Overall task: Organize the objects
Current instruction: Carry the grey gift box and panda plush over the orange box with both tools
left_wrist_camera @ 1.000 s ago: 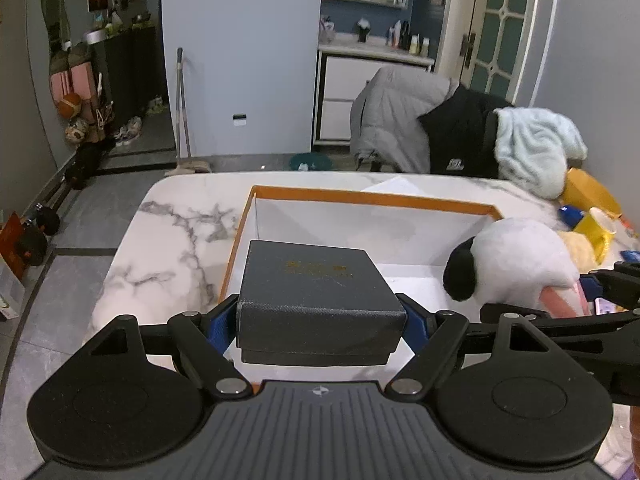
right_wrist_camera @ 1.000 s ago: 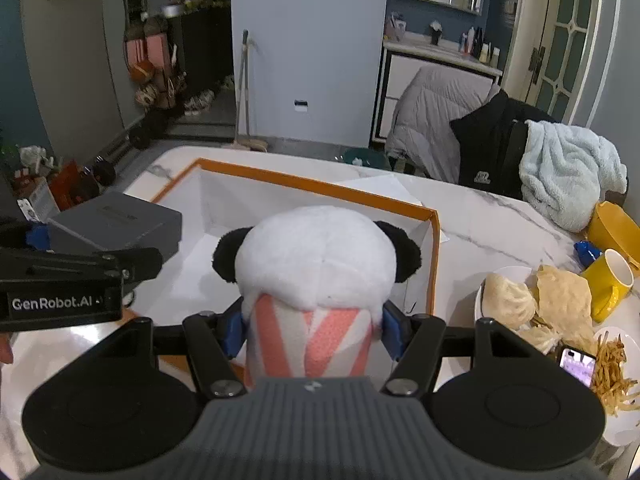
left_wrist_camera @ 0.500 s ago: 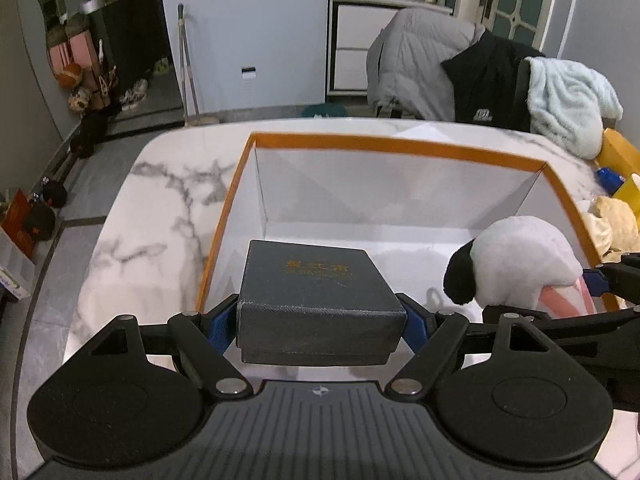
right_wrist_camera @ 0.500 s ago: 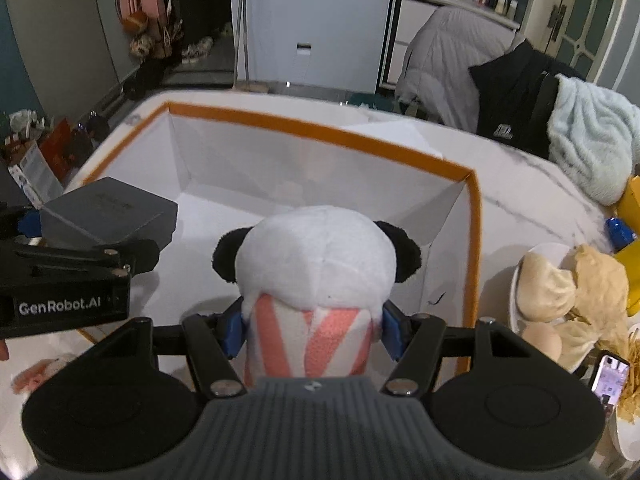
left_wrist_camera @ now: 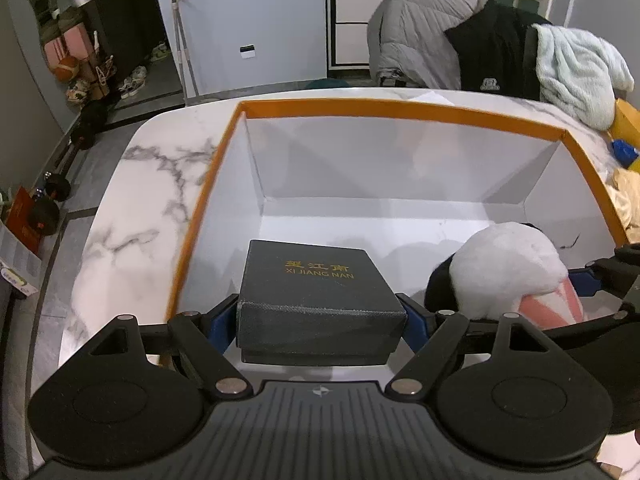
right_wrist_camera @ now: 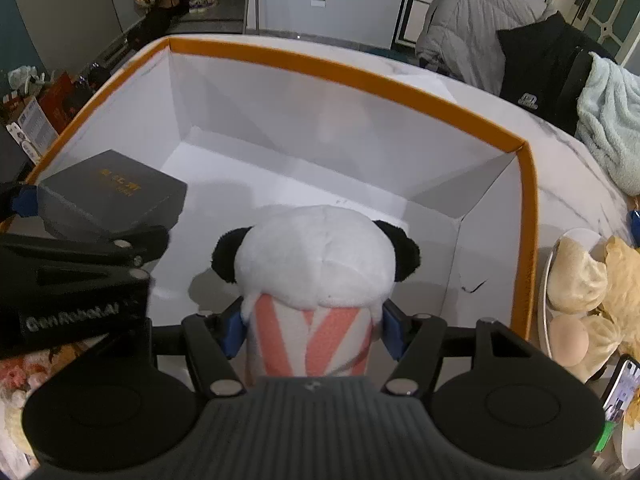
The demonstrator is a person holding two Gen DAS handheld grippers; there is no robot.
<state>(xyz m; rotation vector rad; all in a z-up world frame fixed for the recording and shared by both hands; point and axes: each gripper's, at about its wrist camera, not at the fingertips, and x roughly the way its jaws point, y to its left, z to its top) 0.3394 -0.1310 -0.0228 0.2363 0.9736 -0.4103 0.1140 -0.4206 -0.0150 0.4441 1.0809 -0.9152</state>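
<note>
A large white box with an orange rim (left_wrist_camera: 400,110) (right_wrist_camera: 360,76) lies open on the marble table (left_wrist_camera: 152,200). My left gripper (left_wrist_camera: 318,320) is shut on a dark grey gift box (left_wrist_camera: 316,292) with gold lettering, held over the big box's near left corner. That gift box (right_wrist_camera: 116,192) also shows at the left of the right wrist view. My right gripper (right_wrist_camera: 314,330) is shut on a panda plush (right_wrist_camera: 320,264) with a white head, black ears and pink-striped body, over the near right part of the big box. The plush (left_wrist_camera: 508,272) appears at the right in the left wrist view.
A plate of buns (right_wrist_camera: 576,280) and a phone (right_wrist_camera: 618,388) lie right of the big box. Jackets and a pale blue blanket (left_wrist_camera: 576,68) hang over chairs behind the table. A yellow object (left_wrist_camera: 628,120) sits at the far right. The big box's floor (left_wrist_camera: 380,220) holds nothing.
Both grippers have come down and tipped more steeply toward the big box, each keeping its load. The box's rim and inner walls now fill more of both views.
</note>
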